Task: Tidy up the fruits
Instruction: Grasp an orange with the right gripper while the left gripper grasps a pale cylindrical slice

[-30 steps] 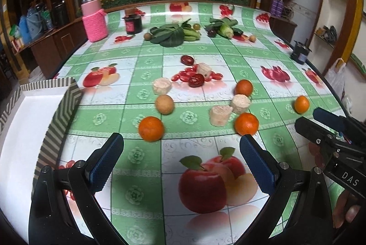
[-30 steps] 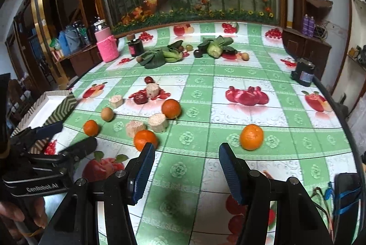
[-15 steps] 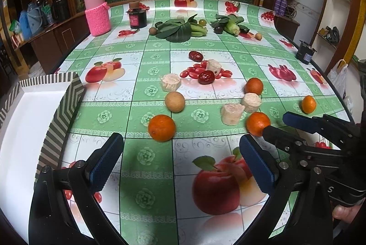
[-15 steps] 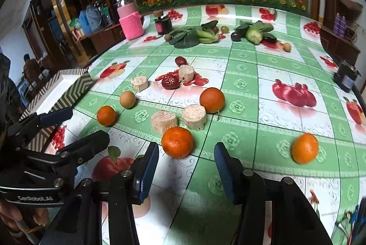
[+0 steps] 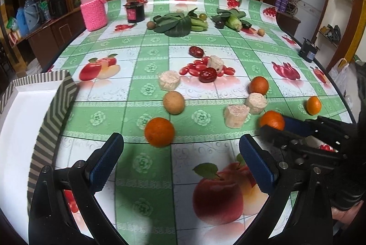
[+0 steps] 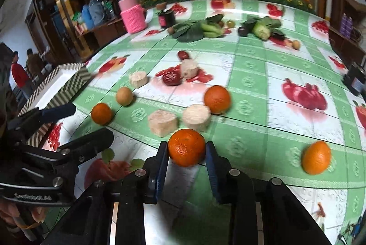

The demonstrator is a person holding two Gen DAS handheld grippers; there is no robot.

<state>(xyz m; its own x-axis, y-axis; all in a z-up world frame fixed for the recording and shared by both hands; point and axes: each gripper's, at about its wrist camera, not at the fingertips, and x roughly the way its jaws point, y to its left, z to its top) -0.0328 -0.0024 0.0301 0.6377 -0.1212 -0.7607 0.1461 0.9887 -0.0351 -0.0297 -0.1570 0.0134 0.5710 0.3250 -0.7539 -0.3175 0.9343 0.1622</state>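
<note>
- Green fruit-print tablecloth (image 5: 141, 43) carried scattered fruit; striped box (image 5: 52, 112) sat at its left edge.
- Right gripper (image 6: 187, 153) had narrowed around the nearest orange (image 6: 186, 147); pads flanked it, contact unclear through blur, fruit apparently on the cloth.
- Left gripper (image 5: 180, 153) hung wide, holding nothing, a second orange (image 5: 159, 131) just ahead.
- Advice: centre the orange between the pads, squeeze gently, as round fruit would roll.
- Pale cut chunks (image 6: 162, 122) sat just behind it; a straight-up lift should avoid nudging them.
- Likely destination: the box.
</note>
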